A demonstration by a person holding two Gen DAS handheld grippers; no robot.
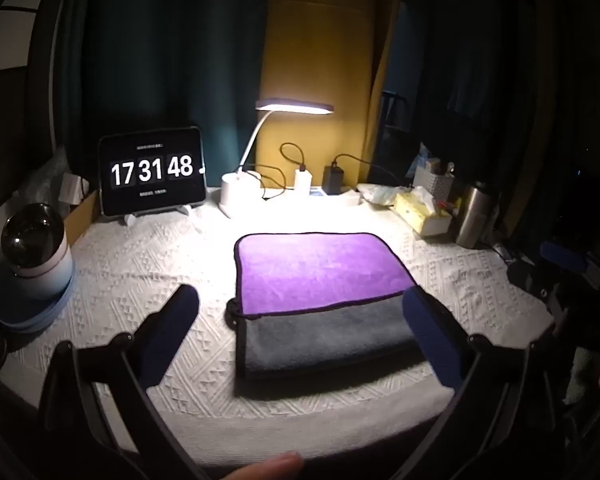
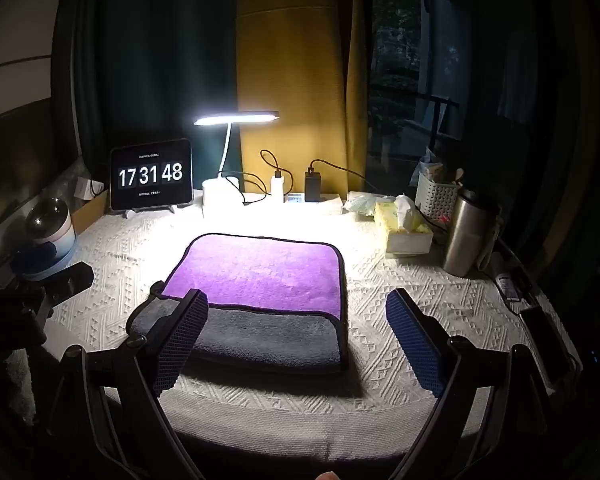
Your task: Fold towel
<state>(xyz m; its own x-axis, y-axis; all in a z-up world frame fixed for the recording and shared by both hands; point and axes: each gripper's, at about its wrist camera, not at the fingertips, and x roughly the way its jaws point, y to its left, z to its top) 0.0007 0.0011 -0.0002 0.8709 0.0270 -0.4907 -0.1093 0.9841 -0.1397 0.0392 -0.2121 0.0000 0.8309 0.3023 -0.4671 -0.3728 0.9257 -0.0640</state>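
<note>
A towel lies folded on the white textured cloth, purple side up at the back and a grey flap folded over the near part. My left gripper is open and empty, its fingers held above the towel's near part, one on each side. In the right wrist view the towel lies left of centre. My right gripper is open and empty, its left finger over the grey flap's left part and its right finger over bare cloth.
A tablet clock, a lit desk lamp and chargers stand along the back. A round camera is at the left. A tissue box, a basket and a steel bottle stand at the right.
</note>
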